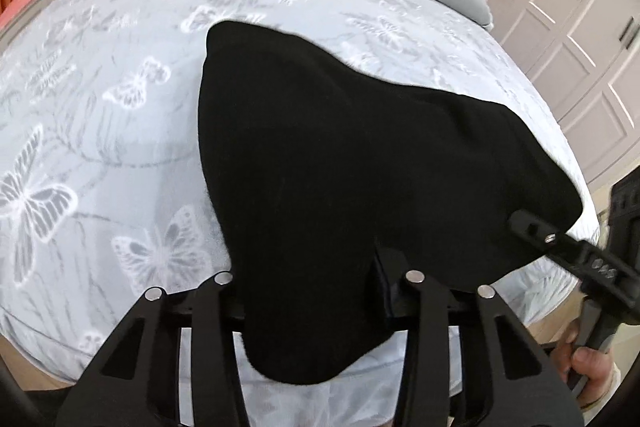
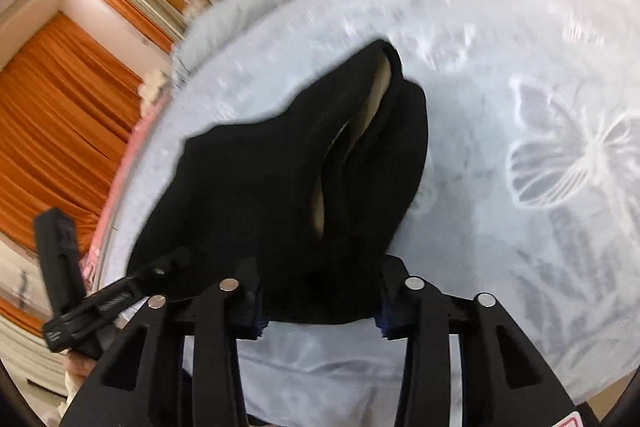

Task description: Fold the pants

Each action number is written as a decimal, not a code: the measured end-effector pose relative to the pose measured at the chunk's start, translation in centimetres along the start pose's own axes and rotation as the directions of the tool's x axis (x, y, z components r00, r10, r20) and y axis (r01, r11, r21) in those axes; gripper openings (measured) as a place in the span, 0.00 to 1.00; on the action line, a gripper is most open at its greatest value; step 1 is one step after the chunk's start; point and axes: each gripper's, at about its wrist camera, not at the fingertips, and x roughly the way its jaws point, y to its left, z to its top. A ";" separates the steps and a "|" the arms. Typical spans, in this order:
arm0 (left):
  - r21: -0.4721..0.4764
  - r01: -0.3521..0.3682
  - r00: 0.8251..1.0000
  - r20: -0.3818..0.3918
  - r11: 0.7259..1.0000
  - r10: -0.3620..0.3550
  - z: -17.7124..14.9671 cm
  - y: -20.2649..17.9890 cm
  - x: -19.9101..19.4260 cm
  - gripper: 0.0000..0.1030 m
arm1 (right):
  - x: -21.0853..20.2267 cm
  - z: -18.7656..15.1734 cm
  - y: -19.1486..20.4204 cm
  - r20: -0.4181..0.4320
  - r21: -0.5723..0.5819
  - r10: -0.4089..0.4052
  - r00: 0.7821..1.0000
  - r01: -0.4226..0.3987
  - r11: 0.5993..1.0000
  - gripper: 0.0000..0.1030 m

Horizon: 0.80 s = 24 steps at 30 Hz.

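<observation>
- Our left gripper (image 1: 316,307) has its jaws clamped on the black pants (image 1: 340,155).
- Our right gripper (image 2: 320,311) grips them too, jaws closed on cloth.
- Pants run toward twelve o'clock over the butterfly-print bed (image 1: 100,115).

Two close fisheye views are given, one from each wrist, angled steeply down along the fingers onto the bed (image 1: 100,131). The left view faces the wardrobe (image 1: 560,11) side, the right the curtain (image 2: 60,131) side. The black pants (image 1: 340,187) are shared.
</observation>
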 end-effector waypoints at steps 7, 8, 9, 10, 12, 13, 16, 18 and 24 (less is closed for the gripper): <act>0.085 -0.104 0.993 -0.053 0.991 0.109 -2.7 -0.2 0.6 0.64 | 1.1 -2.3 -3.9 -0.091 0.130 -0.030 0.995 0.042 0.991 0.62; 0.077 -0.119 0.992 -0.042 0.990 0.122 -2.7 -0.1 0.6 0.67 | 1.0 -2.0 -3.7 -0.086 0.115 -0.038 0.996 0.048 0.992 0.67; 0.065 -0.128 0.991 -0.037 0.990 0.131 -2.6 0.0 0.6 0.73 | 1.0 -1.7 -3.5 -0.077 0.098 -0.061 0.995 0.069 0.993 0.71; 0.059 -0.135 0.990 -0.037 0.989 0.137 -2.6 0.2 0.6 0.77 | 1.1 -1.7 -3.4 -0.073 0.101 -0.069 0.995 0.076 0.992 0.74; 0.042 -0.137 0.989 -0.046 0.990 0.139 -2.3 0.6 0.7 0.80 | 1.2 -1.6 -3.6 -0.075 0.118 -0.067 0.995 0.076 0.990 0.76; 0.033 -0.136 0.989 -0.049 0.990 0.138 -2.1 0.5 1.0 0.81 | 1.3 -1.6 -3.6 -0.073 0.119 -0.069 0.995 0.077 0.990 0.78; 0.026 -0.144 0.988 -0.048 0.989 0.145 -1.5 0.1 1.7 0.85 | 1.9 -1.7 -3.0 -0.073 0.117 -0.075 0.995 0.083 0.990 0.84; 0.016 -0.151 0.987 -0.046 0.988 0.152 -1.6 -0.2 2.0 0.88 | 2.4 -1.7 -2.5 -0.078 0.109 -0.090 0.993 0.098 0.989 0.85; -0.037 -0.136 0.990 -0.050 0.990 0.134 0.1 -0.7 3.7 0.94 | 3.1 -2.2 -1.4 -0.066 0.110 -0.092 0.994 0.099 0.989 0.86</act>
